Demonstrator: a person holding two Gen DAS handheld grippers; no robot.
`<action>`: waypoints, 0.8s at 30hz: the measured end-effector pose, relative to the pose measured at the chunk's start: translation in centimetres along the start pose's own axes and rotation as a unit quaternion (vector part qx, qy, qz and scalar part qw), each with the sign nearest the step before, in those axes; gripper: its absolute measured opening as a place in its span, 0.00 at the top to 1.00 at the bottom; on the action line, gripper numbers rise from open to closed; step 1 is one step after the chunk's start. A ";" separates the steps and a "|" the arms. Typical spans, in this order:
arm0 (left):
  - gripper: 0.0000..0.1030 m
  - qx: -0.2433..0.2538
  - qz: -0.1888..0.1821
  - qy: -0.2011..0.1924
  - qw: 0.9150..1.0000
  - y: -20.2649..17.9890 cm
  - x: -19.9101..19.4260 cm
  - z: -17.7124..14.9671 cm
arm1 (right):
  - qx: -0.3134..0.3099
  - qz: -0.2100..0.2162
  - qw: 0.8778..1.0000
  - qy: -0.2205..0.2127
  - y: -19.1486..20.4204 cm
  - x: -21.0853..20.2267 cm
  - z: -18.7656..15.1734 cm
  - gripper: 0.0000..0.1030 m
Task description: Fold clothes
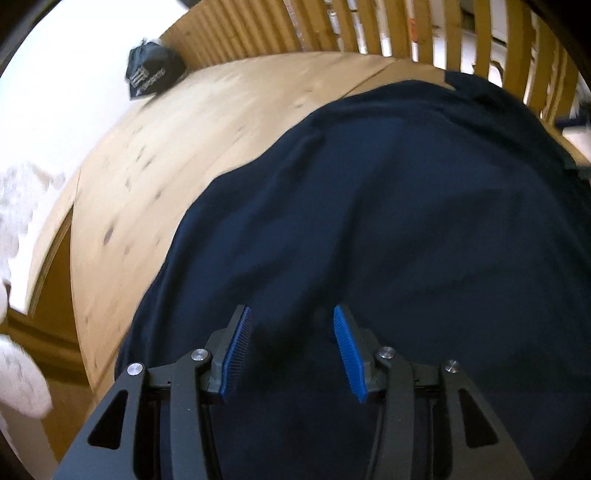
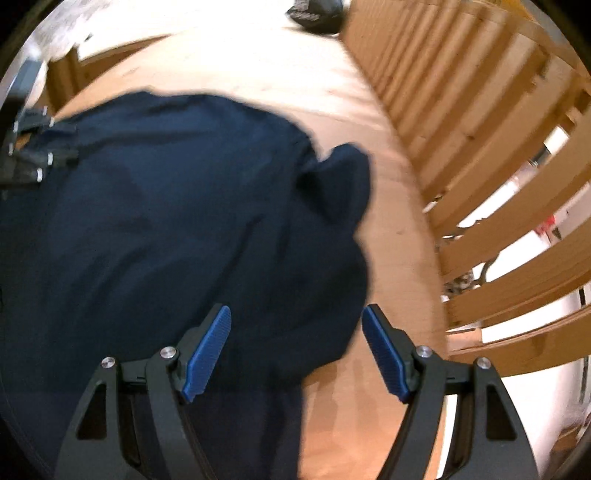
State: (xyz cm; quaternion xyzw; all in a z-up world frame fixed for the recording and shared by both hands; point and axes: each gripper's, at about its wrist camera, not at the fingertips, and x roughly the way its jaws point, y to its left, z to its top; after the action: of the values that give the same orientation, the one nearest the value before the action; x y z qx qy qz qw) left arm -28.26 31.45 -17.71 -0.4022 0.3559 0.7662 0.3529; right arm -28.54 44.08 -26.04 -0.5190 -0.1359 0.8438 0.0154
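Note:
A navy garment [image 1: 388, 221] lies spread over a light wooden table [image 1: 166, 147]. My left gripper [image 1: 291, 310] hovers over its near part, jaws apart, with no cloth pinched between the blue pads [image 1: 236, 350]. In the right wrist view the same garment [image 2: 166, 221] fills the left side, and a bunched sleeve [image 2: 343, 184] lies at its right edge. My right gripper [image 2: 295, 310] stands wide open above that edge, one finger over cloth, the other over bare table [image 2: 388, 258]. The left gripper's black body [image 2: 33, 147] shows at the far left there.
A small dark folded item with white print [image 1: 153, 72] sits at the table's far corner, also visible in the right view [image 2: 314, 13]. A wooden slatted rail [image 2: 480, 147] runs along the table's far side [image 1: 443, 33]. White fluffy fabric [image 1: 22, 206] lies beyond the left edge.

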 end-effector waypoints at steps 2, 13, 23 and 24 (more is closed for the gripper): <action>0.54 -0.017 -0.005 0.007 1.000 1.2 -0.8 -1.7 | 0.004 0.018 1.000 0.009 1.2 0.4 -0.8 0.30; 0.45 -0.044 -0.001 0.062 0.997 4.4 -5.0 -7.8 | 0.022 0.041 0.999 -0.020 1.6 -2.7 -0.7 0.29; 0.42 -0.078 -0.011 0.068 0.995 5.5 -6.8 -9.2 | 0.083 0.058 0.995 0.020 -2.9 1.9 2.9 0.29; 0.41 -0.078 -0.011 0.069 0.994 5.6 -6.9 -9.2 | 0.086 0.067 0.994 0.024 -2.7 2.3 3.0 0.29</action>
State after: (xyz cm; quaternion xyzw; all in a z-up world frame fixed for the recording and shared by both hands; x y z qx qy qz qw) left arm -26.52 19.27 -14.14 -0.4844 0.3136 0.7581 0.3037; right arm -32.55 46.45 -26.07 -0.5436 -0.0276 0.8389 0.0068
